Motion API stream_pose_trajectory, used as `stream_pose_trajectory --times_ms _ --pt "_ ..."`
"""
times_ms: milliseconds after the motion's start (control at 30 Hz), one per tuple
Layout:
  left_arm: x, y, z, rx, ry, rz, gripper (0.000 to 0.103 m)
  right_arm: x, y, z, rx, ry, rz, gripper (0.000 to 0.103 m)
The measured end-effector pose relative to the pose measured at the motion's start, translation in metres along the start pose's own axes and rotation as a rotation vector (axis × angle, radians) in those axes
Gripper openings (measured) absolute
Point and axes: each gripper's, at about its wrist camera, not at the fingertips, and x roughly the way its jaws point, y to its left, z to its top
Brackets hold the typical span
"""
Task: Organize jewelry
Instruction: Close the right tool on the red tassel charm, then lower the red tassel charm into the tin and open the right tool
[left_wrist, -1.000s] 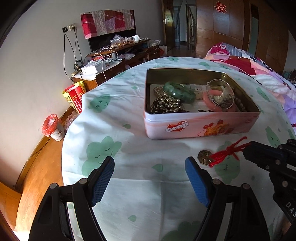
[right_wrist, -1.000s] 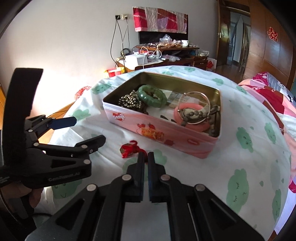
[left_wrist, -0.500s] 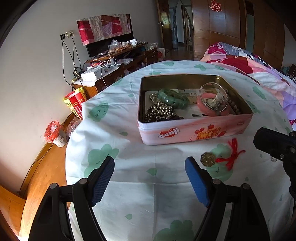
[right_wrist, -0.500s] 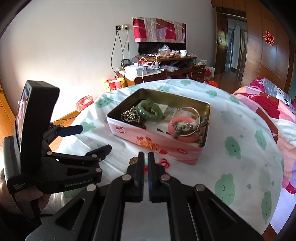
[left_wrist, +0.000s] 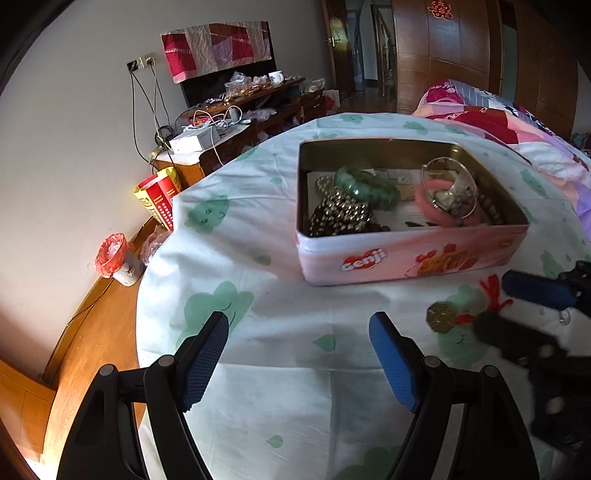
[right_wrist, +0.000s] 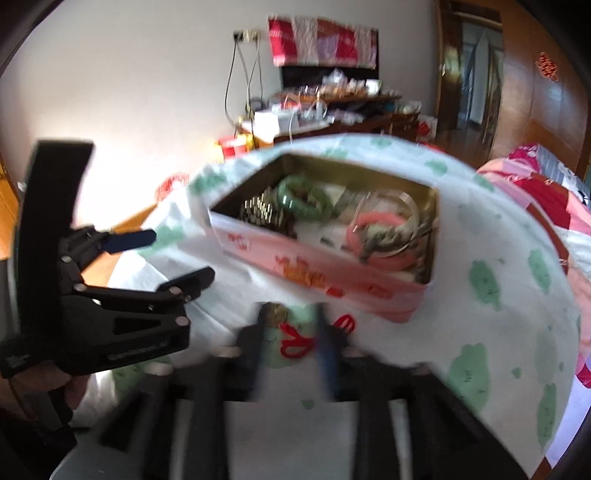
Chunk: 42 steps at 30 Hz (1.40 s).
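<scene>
While the coin charm (left_wrist: 441, 316) with its red tassel (left_wrist: 493, 295) lies on the table (left_wrist: 295, 387) just before the pink tin (left_wrist: 406, 254), the right gripper (right_wrist: 291, 332), fingers just parted, seemingly straddles it untouched; the left gripper (left_wrist: 299, 354) hovers nearby, fingers spread.

the pink tin box (left_wrist: 406, 254) stands open on the table, with the word "genji" and red pictures on its front wall and a gold inside. in its left part a dark beaded bracelet (left_wrist: 341, 218) lies in a heap, and a green bangle (left_wrist: 365, 186) rests partly on top of it. in the right part a pink bangle (left_wrist: 443, 206) lies flat, with a thin silver ring bangle (left_wrist: 448, 173) leaning over it. outside the box, just before its front wall, a brass coin charm (left_wrist: 441, 317) with a red knotted cord (left_wrist: 493, 295) lies flat on the cloth.
</scene>
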Motion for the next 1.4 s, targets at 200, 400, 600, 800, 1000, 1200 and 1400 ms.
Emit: stream_pose_trajectory --times_ms 200,400,600,800,1000,1200,1400 --pt "0.005 0.002 -0.002 -0.006 0.014 -0.012 0.079 0.028 0.000 -0.009 -0.024 0.102 -0.013 0.037" --pt "-0.013 0.003 0.012 -0.002 -0.043 -0.027 0.079 0.004 -0.007 -0.008 -0.018 0.045 -0.023 0.004" --pt "-0.030 0.011 0.040 0.003 -0.109 -0.001 0.079 -0.034 -0.005 0.023 -0.049 -0.063 -0.035 0.003" --pt "-0.033 0.014 0.056 -0.006 -0.131 -0.006 0.079 -0.047 -0.007 0.034 -0.057 -0.106 -0.055 0.003" --pt "-0.028 -0.001 0.084 0.036 -0.171 0.003 0.079 -0.035 -0.015 0.061 -0.054 -0.136 -0.077 0.003" --pt "0.001 -0.014 0.097 0.047 -0.156 -0.002 0.079 -0.010 -0.034 0.079 -0.018 -0.143 -0.118 0.004" --pt "0.018 -0.021 0.092 0.049 -0.112 -0.003 0.079 0.017 -0.048 0.071 0.028 -0.094 -0.146 0.030"
